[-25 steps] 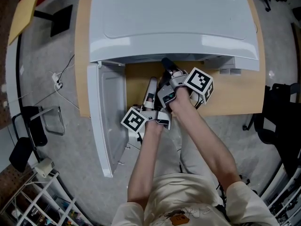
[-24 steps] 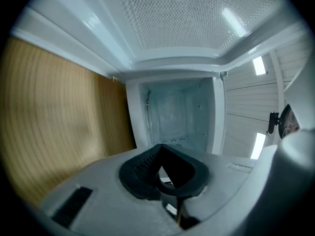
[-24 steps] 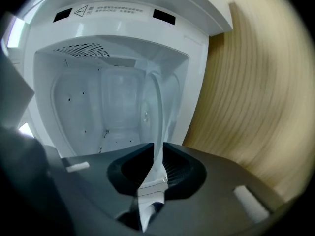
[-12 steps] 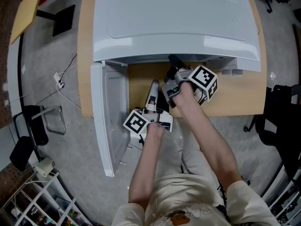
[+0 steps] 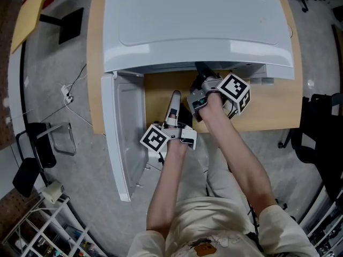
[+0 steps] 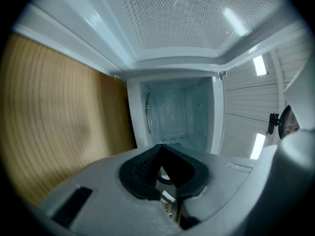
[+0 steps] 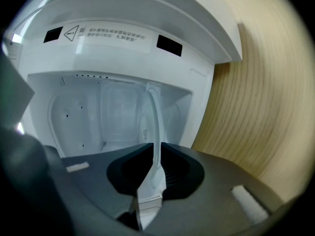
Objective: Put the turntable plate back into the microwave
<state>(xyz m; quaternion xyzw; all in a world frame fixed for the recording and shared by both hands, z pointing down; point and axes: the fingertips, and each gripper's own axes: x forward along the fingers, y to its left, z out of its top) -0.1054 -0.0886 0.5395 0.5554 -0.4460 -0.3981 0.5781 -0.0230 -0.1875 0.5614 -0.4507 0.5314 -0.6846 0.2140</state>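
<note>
The white microwave stands on a wooden table, its door swung open to the left. My right gripper is at the mouth of the cavity, its tips hidden under the microwave's top edge. In the right gripper view the gripper is shut on the clear glass turntable plate, which shows edge-on and reaches into the white cavity. My left gripper lies a little behind and to the left, above the table. Its jaws are shut with nothing held and face the cavity.
The open door juts out past the table's front edge on the left, its perforated window overhead in the left gripper view. A black chair stands at the right. A power strip with cables lies on the floor at left, near another chair.
My right gripper has moved forward with the plate, from the table in front of the microwave to the cavity mouth. The left gripper has hardly moved.
</note>
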